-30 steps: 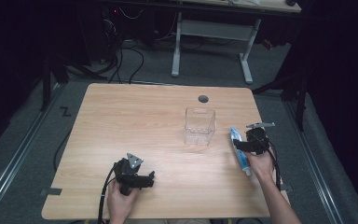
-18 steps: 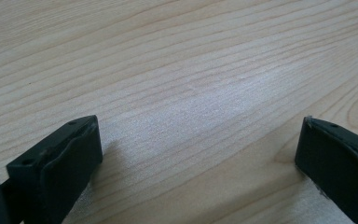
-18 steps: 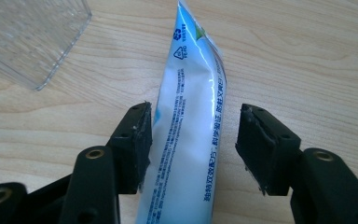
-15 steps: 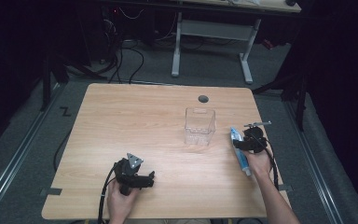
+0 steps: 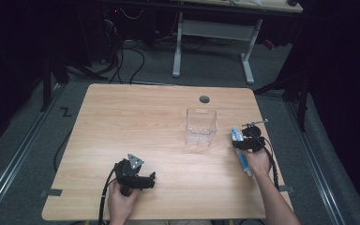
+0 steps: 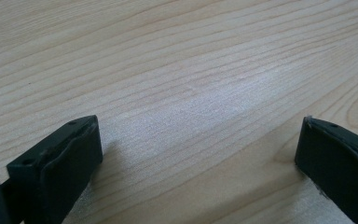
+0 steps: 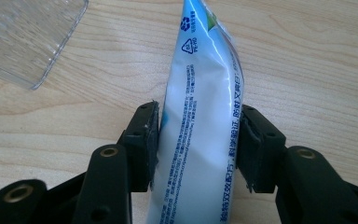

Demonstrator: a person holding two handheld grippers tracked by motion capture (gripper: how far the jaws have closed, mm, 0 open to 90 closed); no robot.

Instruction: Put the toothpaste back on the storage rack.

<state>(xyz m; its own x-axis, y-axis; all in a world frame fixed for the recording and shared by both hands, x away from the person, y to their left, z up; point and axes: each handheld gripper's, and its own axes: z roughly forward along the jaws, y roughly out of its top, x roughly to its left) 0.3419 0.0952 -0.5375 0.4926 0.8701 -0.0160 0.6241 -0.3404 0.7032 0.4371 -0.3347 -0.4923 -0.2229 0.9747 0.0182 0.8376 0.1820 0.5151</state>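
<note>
On the bench (image 5: 136, 122) lie one tube (image 5: 240, 151) and one clear box (image 5: 200, 126), with two grippers at work, one in each hand. The tube, white and blue with small print, lies flat near the bench's right edge, just right of the box and apart from it; the box stands upright toward the middle right. The right hand (image 5: 258, 161) reaches in from the lower right, forearm angled up along the edge, and carries the right gripper (image 5: 240, 143) over the tube's far half. In the right gripper view its jaws have just been closing and now sit against both sides of the tube (image 7: 200, 116), pinching it across its width, with a corner of the box (image 7: 28, 37) at upper left. The left hand (image 5: 122, 199) rests near the front edge at the lower left, holding the left gripper (image 5: 151, 180) low and pointing right. Its jaws stand spread wide over bare wood (image 6: 191, 93), touching nothing between them.
</note>
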